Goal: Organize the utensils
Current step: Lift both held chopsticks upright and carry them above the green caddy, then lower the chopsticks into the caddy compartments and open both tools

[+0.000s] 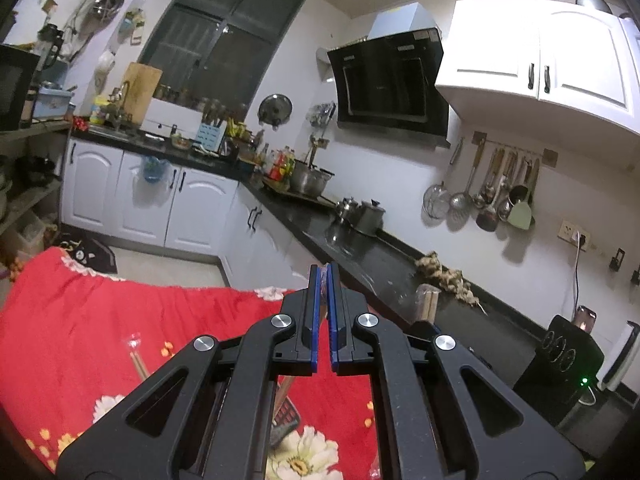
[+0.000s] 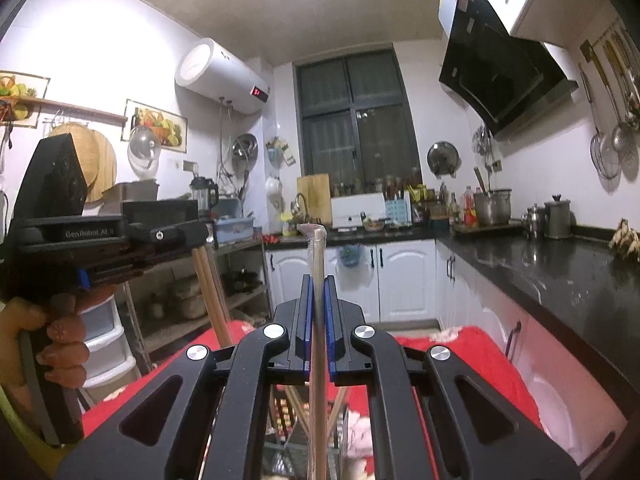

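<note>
My right gripper (image 2: pixel 319 280) is shut on a wrapped pair of chopsticks (image 2: pixel 318 264) that stands upright between its blue pads, held above the red flowered cloth (image 2: pixel 472 344). My left gripper (image 1: pixel 324 270) is shut, with chopsticks (image 1: pixel 285 394) passing under its fingers. In the right wrist view the left gripper body (image 2: pixel 96 240) is at the left, with wooden chopsticks (image 2: pixel 212 296) hanging down from it. A few more chopsticks (image 1: pixel 138 362) lie on the cloth (image 1: pixel 120 320). A holder with chopsticks (image 2: pixel 298 412) sits below the right gripper.
A black countertop (image 1: pixel 372 260) with pots (image 1: pixel 362 212) runs along the right wall. Ladles and strainers (image 1: pixel 492 196) hang on the wall. White cabinets (image 2: pixel 400 280) and a window (image 2: pixel 356 120) lie ahead. Shelves (image 2: pixel 224 296) stand at left.
</note>
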{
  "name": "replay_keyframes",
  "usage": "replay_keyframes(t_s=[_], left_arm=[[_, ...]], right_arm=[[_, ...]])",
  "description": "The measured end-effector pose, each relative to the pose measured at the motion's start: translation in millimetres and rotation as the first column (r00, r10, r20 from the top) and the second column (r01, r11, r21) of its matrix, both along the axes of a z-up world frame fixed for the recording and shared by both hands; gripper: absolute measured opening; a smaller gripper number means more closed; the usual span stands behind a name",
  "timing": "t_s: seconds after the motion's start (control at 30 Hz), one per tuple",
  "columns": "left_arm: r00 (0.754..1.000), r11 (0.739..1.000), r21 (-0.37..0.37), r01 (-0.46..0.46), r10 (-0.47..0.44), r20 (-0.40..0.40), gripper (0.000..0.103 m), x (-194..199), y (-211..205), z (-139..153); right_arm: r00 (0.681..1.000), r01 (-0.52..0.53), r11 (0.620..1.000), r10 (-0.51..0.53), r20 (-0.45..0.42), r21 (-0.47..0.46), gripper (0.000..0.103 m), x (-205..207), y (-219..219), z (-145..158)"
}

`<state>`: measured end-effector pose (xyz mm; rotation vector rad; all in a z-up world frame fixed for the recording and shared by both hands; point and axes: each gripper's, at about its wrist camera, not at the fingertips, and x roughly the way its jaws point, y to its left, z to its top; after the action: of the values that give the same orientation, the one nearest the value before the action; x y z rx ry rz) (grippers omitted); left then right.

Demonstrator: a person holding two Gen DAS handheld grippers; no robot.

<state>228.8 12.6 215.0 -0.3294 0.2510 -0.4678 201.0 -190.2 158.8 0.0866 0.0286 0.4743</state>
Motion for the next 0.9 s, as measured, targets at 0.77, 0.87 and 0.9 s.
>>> replay_keyframes(t_s=[0.77, 0.87, 0.9], left_arm=[[0.999, 0.998, -0.018, -0.052, 0.052, -0.015, 0.001, 23, 21, -38], [0.998, 0.998, -0.024, -0.052, 0.051, -0.026, 0.001, 25, 22, -44], [0.998, 0.998, -0.027, -0.051, 0.050, -0.031, 0.001, 25, 23, -48]], right_arm=[[0.989, 0.010, 1.000, -0.008, 0.146, -0.011, 0.006, 68, 46, -6], [0.989, 0.028, 1.000, -0.028, 0.145, 0.003, 0.006, 75, 49, -17], [0.989, 0.032, 0.999, -0.032, 0.143, 0.004, 0.006, 77, 51, -19]])
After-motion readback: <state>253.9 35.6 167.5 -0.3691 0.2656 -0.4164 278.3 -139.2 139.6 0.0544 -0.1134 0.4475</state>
